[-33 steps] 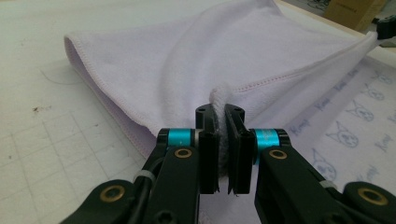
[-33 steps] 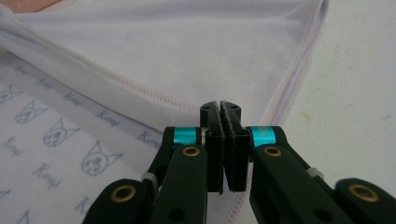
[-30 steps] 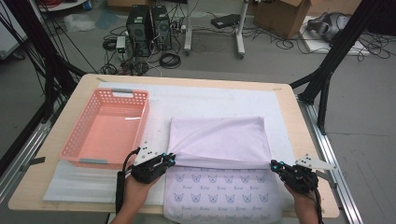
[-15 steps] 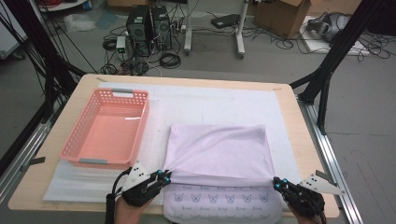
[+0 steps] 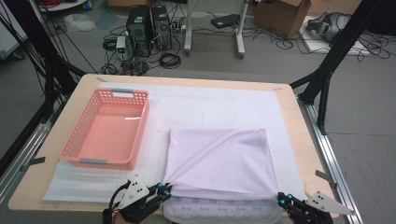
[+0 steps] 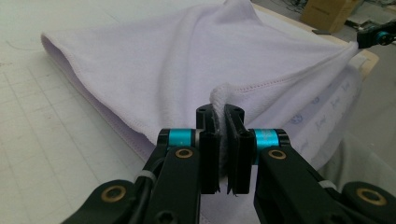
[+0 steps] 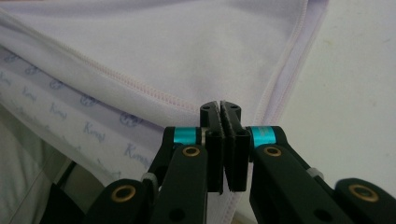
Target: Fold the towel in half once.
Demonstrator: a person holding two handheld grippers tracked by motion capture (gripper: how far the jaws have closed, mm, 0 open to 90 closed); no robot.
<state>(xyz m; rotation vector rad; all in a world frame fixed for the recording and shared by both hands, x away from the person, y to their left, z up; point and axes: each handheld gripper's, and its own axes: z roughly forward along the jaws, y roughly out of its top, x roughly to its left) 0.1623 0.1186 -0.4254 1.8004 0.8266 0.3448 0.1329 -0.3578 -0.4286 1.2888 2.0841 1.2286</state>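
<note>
You've dragged towel [image 5: 218,161] fold toward desk's near edge w/ 2 grippers, left [image 5: 164,188] & right [image 5: 281,198], clamped on corners; next lay them flush.

A pink perforated basket [image 5: 105,130] stands empty on the left half of the surface [image 5: 299,135], resting on a white foam mat [image 5: 219,105] that covers most of the wooden top. On the floor beyond the far edge, two black computer towers [image 5: 148,25] stand side by side among loose cables [image 5: 170,59]. A white stand [image 5: 215,28] with two legs rises behind them. A cardboard box [image 5: 280,13] sits at the upper right. Black frame struts [image 5: 334,60] rise at both sides.
</note>
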